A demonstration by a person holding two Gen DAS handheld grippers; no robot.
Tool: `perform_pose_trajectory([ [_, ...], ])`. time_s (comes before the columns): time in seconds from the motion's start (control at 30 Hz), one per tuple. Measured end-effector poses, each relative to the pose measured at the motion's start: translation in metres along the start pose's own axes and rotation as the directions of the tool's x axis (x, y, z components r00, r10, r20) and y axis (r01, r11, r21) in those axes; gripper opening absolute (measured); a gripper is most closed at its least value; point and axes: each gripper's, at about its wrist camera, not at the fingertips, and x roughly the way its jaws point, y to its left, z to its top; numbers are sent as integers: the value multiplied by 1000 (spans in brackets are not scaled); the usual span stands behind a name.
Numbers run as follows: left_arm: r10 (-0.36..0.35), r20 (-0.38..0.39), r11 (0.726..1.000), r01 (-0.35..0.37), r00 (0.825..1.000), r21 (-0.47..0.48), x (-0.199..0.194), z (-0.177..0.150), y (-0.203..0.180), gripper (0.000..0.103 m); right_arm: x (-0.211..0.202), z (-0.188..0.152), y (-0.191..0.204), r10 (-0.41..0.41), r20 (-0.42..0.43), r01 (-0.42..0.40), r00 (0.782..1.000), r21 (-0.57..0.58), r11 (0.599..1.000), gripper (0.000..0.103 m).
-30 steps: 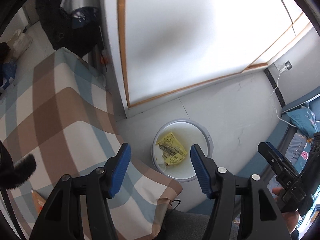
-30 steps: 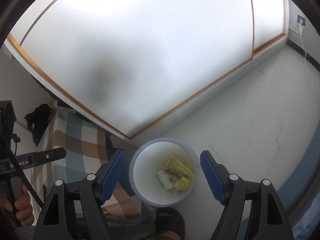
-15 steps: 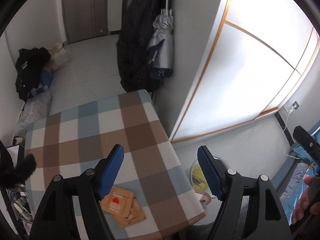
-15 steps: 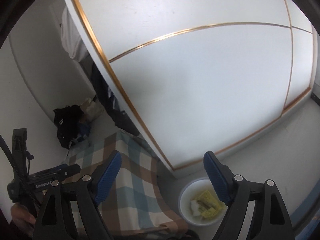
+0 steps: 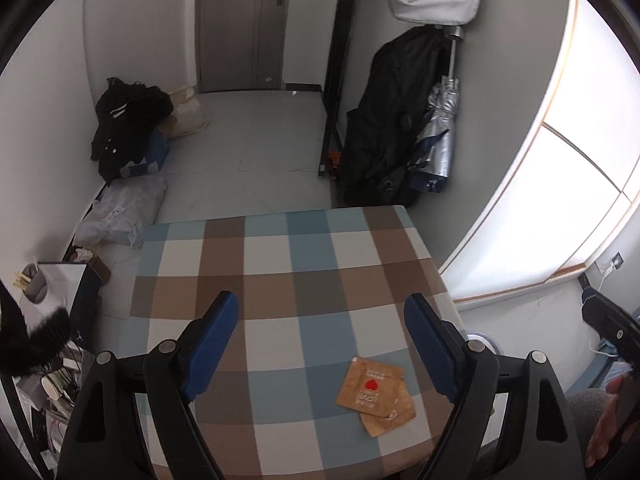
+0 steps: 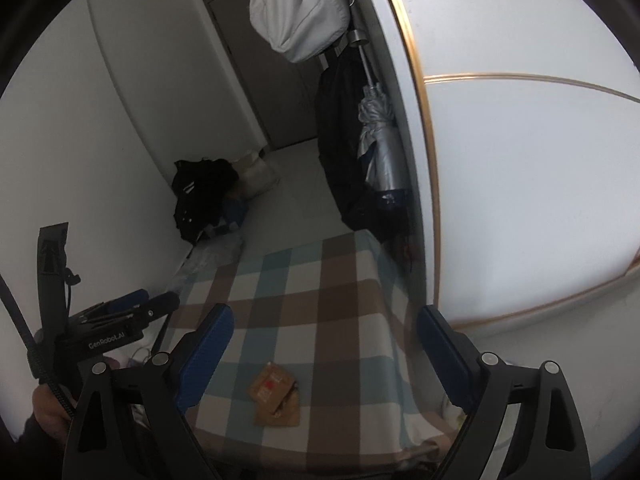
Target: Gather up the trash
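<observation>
Brown paper is what's left to clear: two flat packets (image 5: 370,388), one with a red heart printed on it, overlapping near the front right corner of the checked tablecloth (image 5: 280,280). Going from the left, the left gripper (image 5: 322,344) hangs above the cloth with its blue pads (image 5: 210,340) wide and widening, nothing between them; the packets lie just under and inside its right-hand finger. Further right the right gripper (image 6: 322,356) is the same, jaws spreading, empty, with the packets (image 6: 274,394) below the gap between its fingers. Beyond the table's right edge a sliver of the white bin (image 5: 486,344) shows on the floor.

I'd guess those packets weigh next to nothing and are thin, limp and a bit slick. Lying flat on soft cloth, they give the fingers little edge to catch. The raised corner where one overlaps the other looks the best place to pinch, without gathering up cloth.
</observation>
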Motion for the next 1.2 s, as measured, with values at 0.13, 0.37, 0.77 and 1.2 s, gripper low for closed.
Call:
perform_pose_trajectory([
  [0.13,32,2,998,-31,999,-59,6,-11,31,83,43,-25,17,5,-110,-7,994,-15,1000,93],
  [0.37,45,-45,988,-51,998,-146,14,-20,68,83,117,-73,40,-43,-299,44,953,-3,999,93],
  [0.77,21,-120,952,-57,993,-302,18,-27,123,83,182,-110,90,-248,-326,215,912,-136,967,89],
  [1.2,13,-168,942,-69,986,-330,24,-32,136,83,181,-114,109,-327,-204,249,923,-333,909,37],
])
